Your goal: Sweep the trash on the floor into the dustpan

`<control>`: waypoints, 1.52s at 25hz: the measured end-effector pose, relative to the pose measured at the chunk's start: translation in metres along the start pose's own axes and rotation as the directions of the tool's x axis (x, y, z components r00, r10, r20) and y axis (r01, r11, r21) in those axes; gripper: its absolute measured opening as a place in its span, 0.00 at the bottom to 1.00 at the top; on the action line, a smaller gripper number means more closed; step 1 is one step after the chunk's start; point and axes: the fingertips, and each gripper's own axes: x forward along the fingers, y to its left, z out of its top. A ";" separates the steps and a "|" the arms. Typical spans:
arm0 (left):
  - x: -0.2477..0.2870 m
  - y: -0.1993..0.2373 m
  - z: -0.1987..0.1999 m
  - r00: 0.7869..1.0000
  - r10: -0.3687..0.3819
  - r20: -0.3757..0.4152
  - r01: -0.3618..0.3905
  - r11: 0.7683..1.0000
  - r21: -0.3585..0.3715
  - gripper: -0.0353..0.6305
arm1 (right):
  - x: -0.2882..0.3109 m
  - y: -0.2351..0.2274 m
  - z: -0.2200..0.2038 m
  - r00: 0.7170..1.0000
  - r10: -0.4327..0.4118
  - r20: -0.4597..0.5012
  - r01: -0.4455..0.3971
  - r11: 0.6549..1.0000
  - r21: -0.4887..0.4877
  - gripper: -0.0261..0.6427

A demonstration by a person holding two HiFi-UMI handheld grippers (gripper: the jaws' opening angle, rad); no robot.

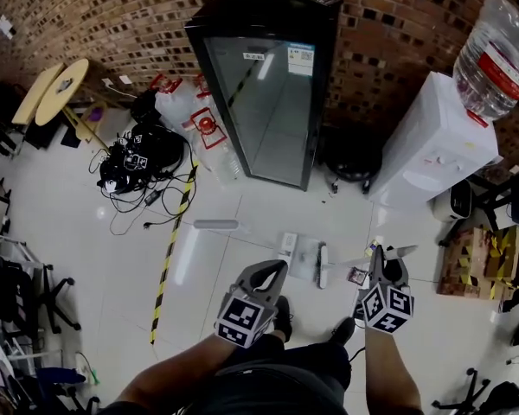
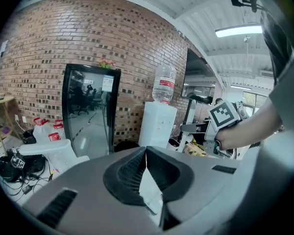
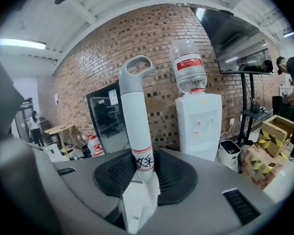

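Observation:
A white dustpan [image 1: 303, 262] lies on the pale floor just ahead of my feet, with a white upright part [image 1: 287, 243] at its left. A small dark scrap of trash [image 1: 357, 275] lies to its right. My right gripper [image 1: 382, 262] [image 3: 143, 165] is shut on a white handle [image 3: 137, 126] with a grey loop on top and red rings; the handle stands upright. My left gripper [image 1: 264, 275] [image 2: 147, 153] is near the dustpan's left side with its jaws together at the tips. A pale sliver shows low between them; I cannot tell what it is.
A black glass-door fridge [image 1: 268, 93] stands ahead against the brick wall, a white water dispenser [image 1: 432, 145] to its right. A cable tangle [image 1: 134, 162] and yellow-black floor tape [image 1: 169, 249] lie left. Cardboard boxes [image 1: 484, 258] sit far right, chairs [image 1: 26, 301] at left.

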 end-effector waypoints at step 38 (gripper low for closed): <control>0.022 -0.299 0.179 0.973 -0.087 0.213 0.074 0.995 0.068 0.08 | -0.282 -0.253 0.252 0.948 0.177 0.266 -0.126 0.972 -0.198 0.22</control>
